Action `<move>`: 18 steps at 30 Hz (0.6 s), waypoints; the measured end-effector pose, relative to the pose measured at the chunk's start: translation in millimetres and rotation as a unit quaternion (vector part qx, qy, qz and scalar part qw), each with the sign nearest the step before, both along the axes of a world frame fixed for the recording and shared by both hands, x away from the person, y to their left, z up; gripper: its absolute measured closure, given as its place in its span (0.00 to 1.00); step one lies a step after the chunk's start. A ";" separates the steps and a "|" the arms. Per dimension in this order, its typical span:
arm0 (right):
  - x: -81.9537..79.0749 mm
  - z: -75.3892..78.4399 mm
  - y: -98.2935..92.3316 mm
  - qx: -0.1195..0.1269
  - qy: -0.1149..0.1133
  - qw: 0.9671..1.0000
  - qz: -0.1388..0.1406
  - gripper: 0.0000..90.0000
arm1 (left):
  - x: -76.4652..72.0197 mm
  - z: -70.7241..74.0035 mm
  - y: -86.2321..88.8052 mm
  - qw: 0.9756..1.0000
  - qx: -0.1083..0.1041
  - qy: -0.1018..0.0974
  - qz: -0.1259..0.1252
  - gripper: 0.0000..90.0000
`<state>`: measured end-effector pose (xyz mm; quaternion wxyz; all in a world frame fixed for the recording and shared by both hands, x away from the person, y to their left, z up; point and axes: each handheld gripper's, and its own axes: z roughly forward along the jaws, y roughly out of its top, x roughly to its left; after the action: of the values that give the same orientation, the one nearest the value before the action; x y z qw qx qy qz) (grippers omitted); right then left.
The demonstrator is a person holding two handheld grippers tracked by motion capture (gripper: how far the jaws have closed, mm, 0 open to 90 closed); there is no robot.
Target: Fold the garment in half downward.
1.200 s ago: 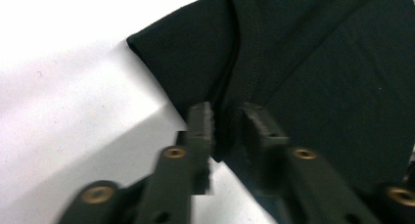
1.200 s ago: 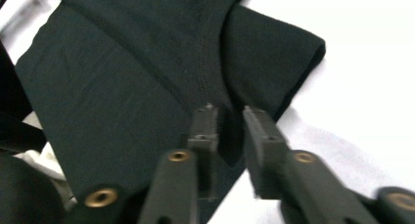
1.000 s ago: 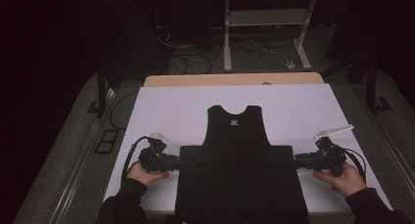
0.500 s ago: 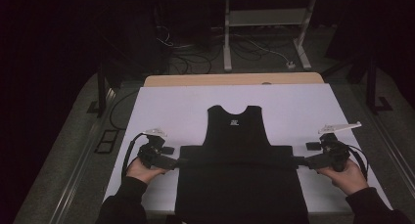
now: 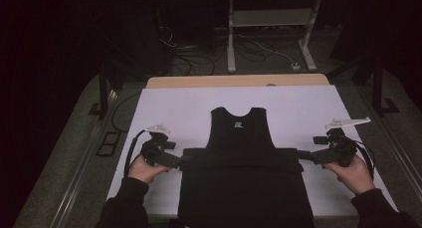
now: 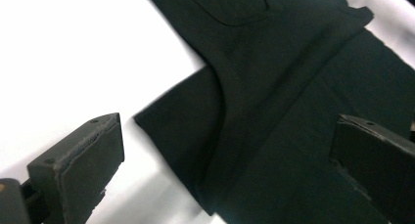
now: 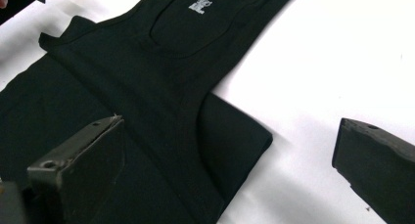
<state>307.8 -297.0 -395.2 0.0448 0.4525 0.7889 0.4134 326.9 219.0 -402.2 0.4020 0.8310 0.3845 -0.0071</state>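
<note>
On black vest (image 7: 147, 87), unreadable white logo (image 7: 198, 5)

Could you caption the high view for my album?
Open left tongs and right tongs flank a folded black tank top on a white table.

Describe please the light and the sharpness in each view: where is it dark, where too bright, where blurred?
High view: dim surroundings, the white table cover evenly lit, the black garment almost without detail. Left gripper view: the cover overexposed, the garment's edges slightly blurred. Right gripper view: sharper, the small white logo visible though unreadable.
</note>
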 end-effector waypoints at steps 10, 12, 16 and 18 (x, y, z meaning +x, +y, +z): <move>7.3 6.8 4.0 -0.006 -0.005 1.000 0.003 0.00 | 9.8 14.2 -3.1 1.000 0.008 -0.016 -0.003 0.00; 9.1 9.8 5.1 -0.006 -0.010 1.000 0.005 0.00 | 11.7 15.8 -4.4 1.000 0.010 -0.017 -0.004 0.00; 13.8 14.4 6.8 -0.004 -0.017 1.000 0.004 0.00 | 15.5 17.4 -7.1 1.000 0.015 -0.016 -0.006 0.00; 17.4 16.7 7.7 -0.005 -0.018 1.000 0.006 0.00 | 16.9 18.5 -7.7 1.000 0.016 -0.017 -0.007 0.00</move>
<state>325.1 -289.3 -378.4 0.0589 0.4402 0.7928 0.4175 343.9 211.4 -383.7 0.3954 0.8400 0.3714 0.0104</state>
